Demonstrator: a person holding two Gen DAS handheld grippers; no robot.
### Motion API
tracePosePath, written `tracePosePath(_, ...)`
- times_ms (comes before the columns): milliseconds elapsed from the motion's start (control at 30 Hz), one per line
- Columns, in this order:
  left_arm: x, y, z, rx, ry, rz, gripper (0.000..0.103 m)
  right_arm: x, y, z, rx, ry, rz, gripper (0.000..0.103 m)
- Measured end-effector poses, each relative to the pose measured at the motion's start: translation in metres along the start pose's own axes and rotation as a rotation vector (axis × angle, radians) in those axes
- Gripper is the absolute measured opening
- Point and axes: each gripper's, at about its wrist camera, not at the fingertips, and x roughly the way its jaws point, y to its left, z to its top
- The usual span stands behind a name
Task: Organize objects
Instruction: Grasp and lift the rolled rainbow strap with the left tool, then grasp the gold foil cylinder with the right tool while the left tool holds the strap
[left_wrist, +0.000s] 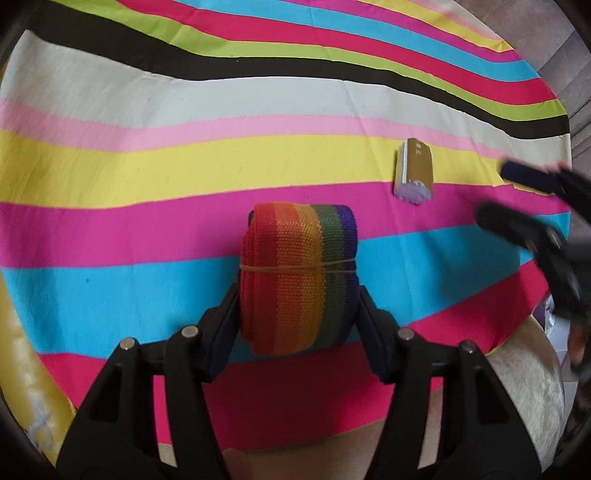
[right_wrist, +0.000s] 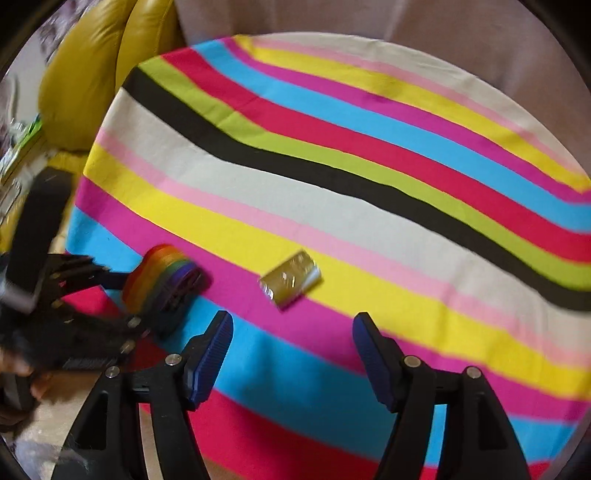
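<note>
My left gripper is shut on a rolled rainbow strap bound with a rubber band, held just over the striped tablecloth. The strap also shows at the left of the right wrist view, held by the left gripper. A small gold box lies on the cloth to the strap's right; in the right wrist view the gold box lies ahead of my right gripper, which is open and empty. The right gripper appears blurred at the right edge of the left wrist view.
The striped cloth covers a round table. A mustard-yellow leather sofa stands beyond its left edge. A pale cushion or seat sits below the table's near right edge.
</note>
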Motion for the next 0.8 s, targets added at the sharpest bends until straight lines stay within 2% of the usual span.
tracePosePath(167,0.000,0.003,0.000,0.004,-0.010,-0.001,0.063,0.024,0.022,0.012,-0.236,0.063,0.031,0.069)
tracePosePath(267,-0.001,0.001,0.000,0.000,-0.015,-0.007,0.062,0.037,0.026,0.015,-0.319,0.097,0.049,0.069)
tracePosePath(533,-0.005,0.006,-0.009,-0.001,-0.028,-0.008,0.062,0.057,0.012,0.025,-0.299,0.132,0.068,0.067)
tracePosePath(567,-0.006,0.006,-0.009,-0.002,-0.029,-0.008,0.062,0.057,0.012,0.025,-0.291,0.128,0.075,0.065)
tracePosePath(633,-0.007,0.007,-0.011,-0.005,-0.032,-0.012,0.062,0.062,0.014,0.021,-0.277,0.153,0.083,0.049)
tracePosePath(733,-0.004,0.004,-0.009,-0.005,-0.036,-0.006,0.062,0.061,0.020,0.013,-0.289,0.152,0.063,0.048)
tracePosePath(800,-0.004,0.004,-0.009,-0.015,-0.036,-0.007,0.062,0.056,0.021,0.009,-0.249,0.146,0.071,0.048)
